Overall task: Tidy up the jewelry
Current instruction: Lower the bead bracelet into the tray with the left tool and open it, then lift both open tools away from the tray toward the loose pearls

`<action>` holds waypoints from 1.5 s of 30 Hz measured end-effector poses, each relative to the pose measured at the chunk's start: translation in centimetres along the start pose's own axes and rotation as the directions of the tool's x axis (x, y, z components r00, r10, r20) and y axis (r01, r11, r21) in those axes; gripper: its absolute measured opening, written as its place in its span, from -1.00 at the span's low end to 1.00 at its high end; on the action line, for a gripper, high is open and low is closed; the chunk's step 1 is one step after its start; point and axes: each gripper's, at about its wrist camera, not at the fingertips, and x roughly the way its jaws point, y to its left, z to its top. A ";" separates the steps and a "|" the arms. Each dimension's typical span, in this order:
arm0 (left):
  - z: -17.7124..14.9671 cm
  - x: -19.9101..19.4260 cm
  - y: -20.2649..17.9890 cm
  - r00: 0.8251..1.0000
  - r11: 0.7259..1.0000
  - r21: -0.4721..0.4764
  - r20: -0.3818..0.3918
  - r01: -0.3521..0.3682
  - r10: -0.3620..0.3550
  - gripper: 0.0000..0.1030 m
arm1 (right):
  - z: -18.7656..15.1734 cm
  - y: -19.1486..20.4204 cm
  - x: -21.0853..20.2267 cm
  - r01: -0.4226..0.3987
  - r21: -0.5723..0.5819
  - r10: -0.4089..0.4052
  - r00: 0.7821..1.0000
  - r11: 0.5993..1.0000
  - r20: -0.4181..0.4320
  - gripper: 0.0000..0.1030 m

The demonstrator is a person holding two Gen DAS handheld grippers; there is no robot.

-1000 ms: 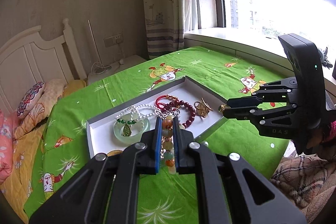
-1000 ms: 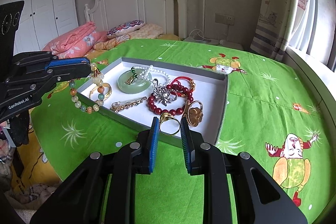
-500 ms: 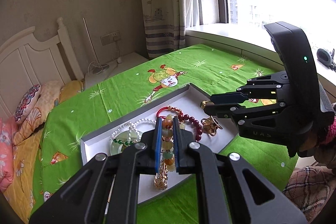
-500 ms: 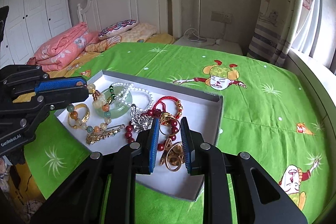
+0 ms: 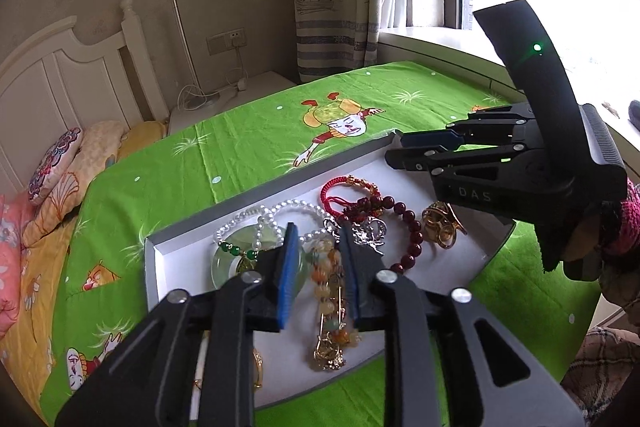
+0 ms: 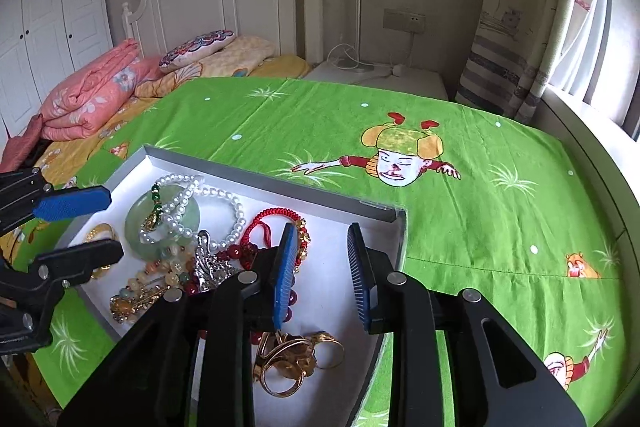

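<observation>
Mostly unsorted: left gripper (image 5: 316, 263) jaws opening around multicoloured bead bracelet (image 5: 326, 281); right gripper (image 6: 320, 267) jaws opening, empty, gold rings (image 6: 298, 357) below; tangle fills grey-rimmed white tray (image 6: 276, 177).

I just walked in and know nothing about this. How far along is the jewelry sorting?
Done: all the jewelry lies in the tray. In hand: nothing; both hand-held grippers are opening, empty, above it. Left: the bracelets, pearls and rings are still heaped and tangled.

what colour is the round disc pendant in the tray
Pale translucent green jade disc pendant, clearest in the right wrist view.
</observation>
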 end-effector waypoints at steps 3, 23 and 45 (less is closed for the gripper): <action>-0.3 -1.7 0.7 0.997 0.999 -0.031 0.070 -0.041 0.043 0.66 | -0.2 -0.8 -1.6 -0.004 0.022 0.003 0.999 1.000 0.034 0.00; -7.8 -7.2 4.4 0.953 0.924 -0.262 0.044 -0.279 0.301 0.95 | -5.0 -0.5 -7.6 -0.072 0.084 0.063 0.992 0.994 0.107 0.67; -11.6 -6.6 5.5 0.929 0.879 -0.311 -0.035 -0.360 0.368 0.95 | -11.0 9.0 -7.4 -0.206 -0.155 0.206 0.978 0.966 -0.015 0.67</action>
